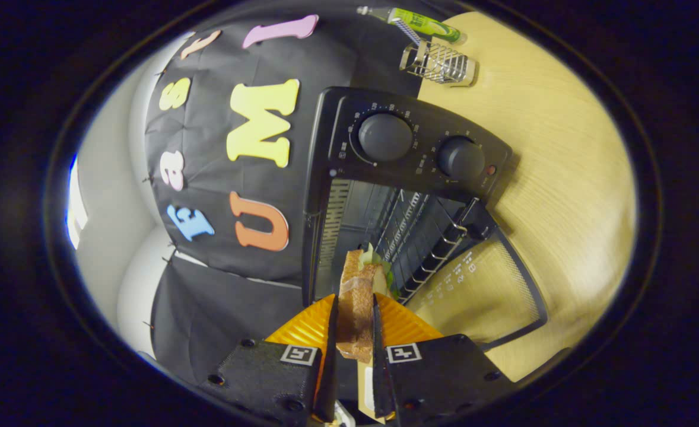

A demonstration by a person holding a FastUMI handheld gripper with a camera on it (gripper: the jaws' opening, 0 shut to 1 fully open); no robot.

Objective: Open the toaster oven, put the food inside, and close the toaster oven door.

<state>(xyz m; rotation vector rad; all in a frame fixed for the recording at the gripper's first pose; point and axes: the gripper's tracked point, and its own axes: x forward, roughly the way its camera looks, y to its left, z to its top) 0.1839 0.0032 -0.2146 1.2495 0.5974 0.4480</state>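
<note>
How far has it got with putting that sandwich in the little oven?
Done: the toaster oven is open, its glass door swung fully out. In hand: the tongs are shut on the sandwich, holding it just at the oven's mouth, ahead of the wire rack. Left: set the sandwich inside, let go, back out and close the door.
</note>
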